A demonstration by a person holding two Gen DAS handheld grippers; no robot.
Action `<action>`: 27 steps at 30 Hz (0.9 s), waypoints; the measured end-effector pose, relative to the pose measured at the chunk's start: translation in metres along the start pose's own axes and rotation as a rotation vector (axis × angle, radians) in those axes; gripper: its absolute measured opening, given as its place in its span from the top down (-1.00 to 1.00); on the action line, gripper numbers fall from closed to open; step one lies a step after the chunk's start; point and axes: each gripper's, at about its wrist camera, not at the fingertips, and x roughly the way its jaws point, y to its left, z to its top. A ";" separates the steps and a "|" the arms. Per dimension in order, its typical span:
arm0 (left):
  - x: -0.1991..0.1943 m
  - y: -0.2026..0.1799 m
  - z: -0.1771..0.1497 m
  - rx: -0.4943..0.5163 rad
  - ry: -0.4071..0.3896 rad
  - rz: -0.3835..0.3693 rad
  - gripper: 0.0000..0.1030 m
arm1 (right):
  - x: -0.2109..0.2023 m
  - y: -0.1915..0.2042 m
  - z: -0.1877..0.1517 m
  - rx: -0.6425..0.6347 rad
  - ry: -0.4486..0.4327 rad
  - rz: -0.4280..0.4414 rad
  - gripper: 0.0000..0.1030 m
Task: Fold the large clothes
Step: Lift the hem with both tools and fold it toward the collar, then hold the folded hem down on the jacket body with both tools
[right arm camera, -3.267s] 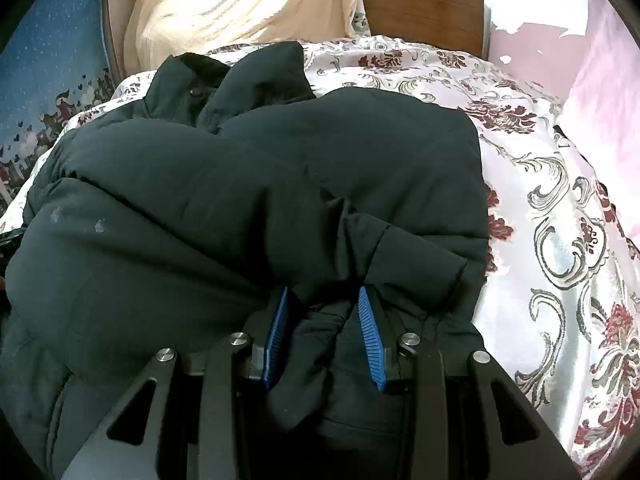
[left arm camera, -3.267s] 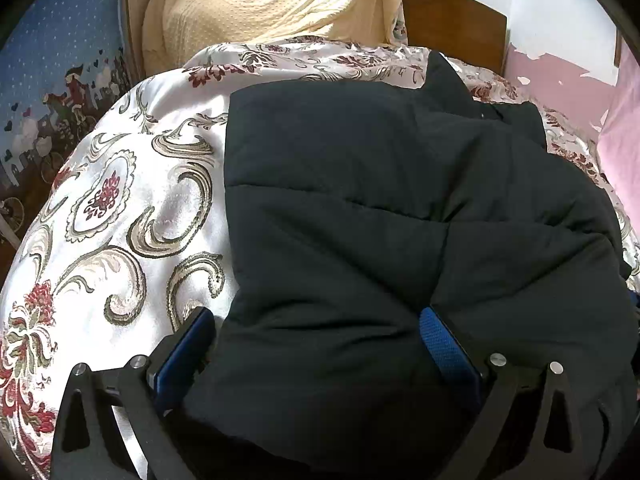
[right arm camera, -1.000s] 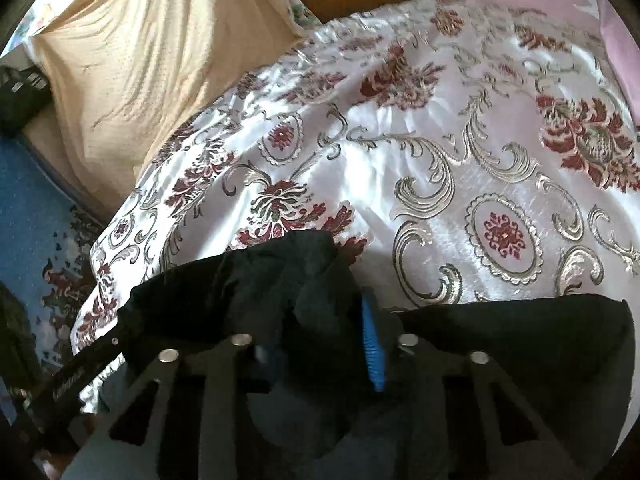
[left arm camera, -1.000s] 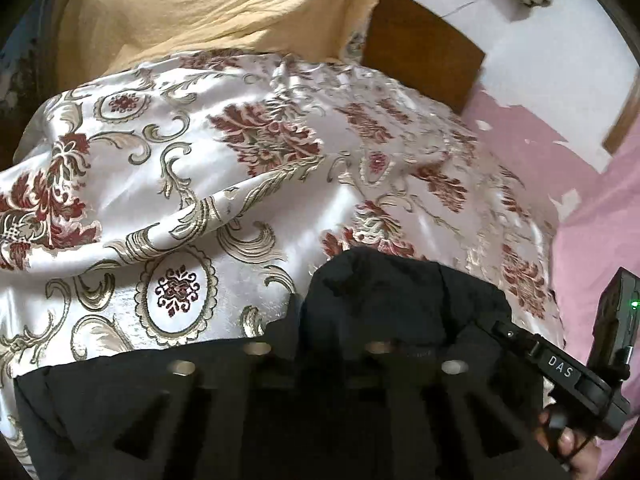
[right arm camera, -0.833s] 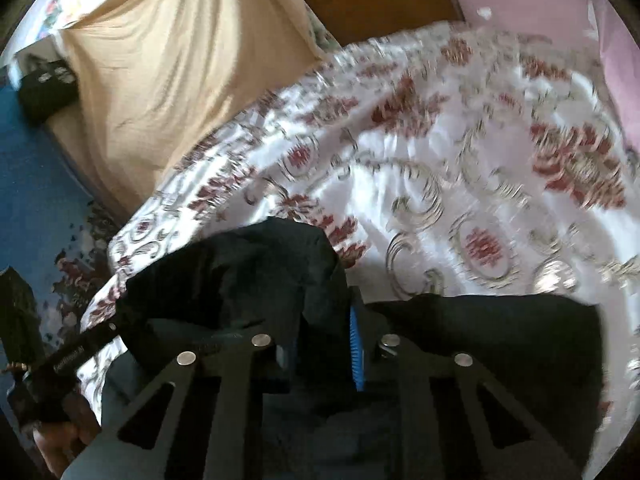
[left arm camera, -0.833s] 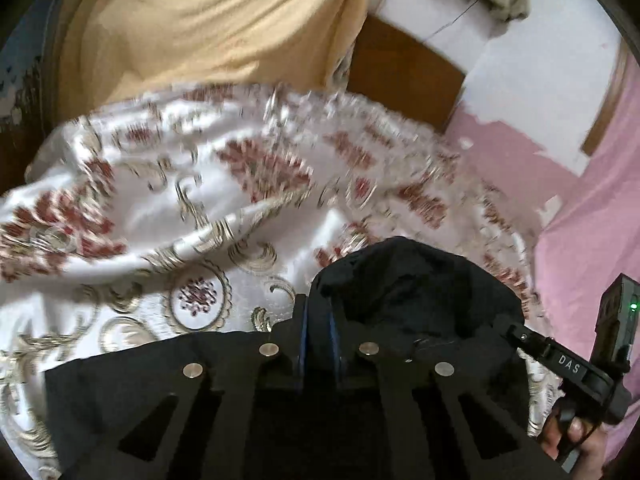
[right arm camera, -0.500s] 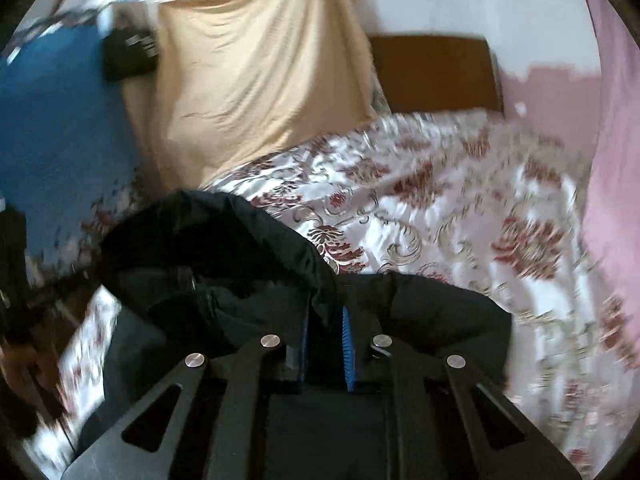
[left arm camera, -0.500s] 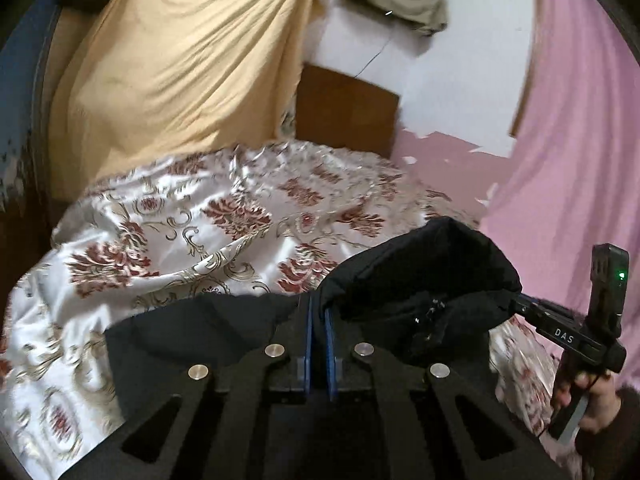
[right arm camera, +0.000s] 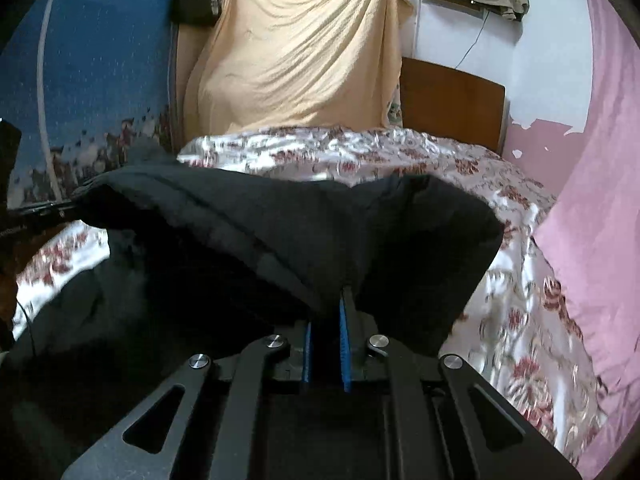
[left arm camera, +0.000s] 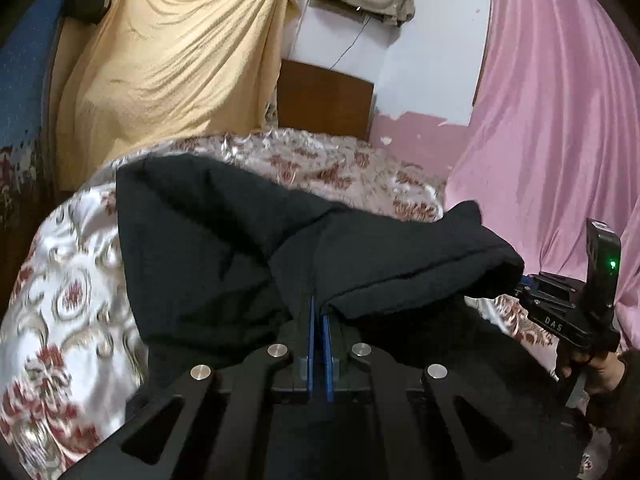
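Note:
A large black padded jacket (left arm camera: 208, 240) hangs lifted over the flowered satin bedspread (left arm camera: 72, 260), its edge stretched between both grippers. My left gripper (left arm camera: 318, 308) is shut, its blue pads pinching a fold of the jacket. In the right wrist view the jacket (right arm camera: 240, 232) drapes over my right gripper (right arm camera: 328, 312), which is shut on another fold of it. The right gripper's body (left arm camera: 560, 316) and the hand (left arm camera: 600, 372) holding it show at the right of the left wrist view. The fabric hides the tips of both pairs of fingers.
The bed (right arm camera: 360, 152) fills the middle ground, with a wooden headboard (left arm camera: 324, 96) behind it. A yellow cloth (left arm camera: 172, 80) hangs at the back left, a pink curtain (left arm camera: 560, 140) along the right side and a blue wall hanging (right arm camera: 100, 60) on the left.
Both grippers have drawn back and up from the bed with the jacket in them. The jacket's edge has risen off the bedspread and now spans between them. The right pads have closed further.

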 end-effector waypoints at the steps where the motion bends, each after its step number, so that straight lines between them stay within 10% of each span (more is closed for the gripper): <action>1: 0.004 0.001 -0.003 -0.002 0.013 0.008 0.92 | 0.003 0.002 -0.003 -0.009 0.011 -0.010 0.81; 15: 0.089 0.035 -0.023 -0.057 0.147 0.086 0.93 | 0.094 0.000 -0.015 0.014 0.129 -0.062 0.81; 27: 0.081 0.021 -0.012 0.044 0.117 0.119 0.92 | 0.022 -0.036 0.006 0.173 -0.043 0.023 0.68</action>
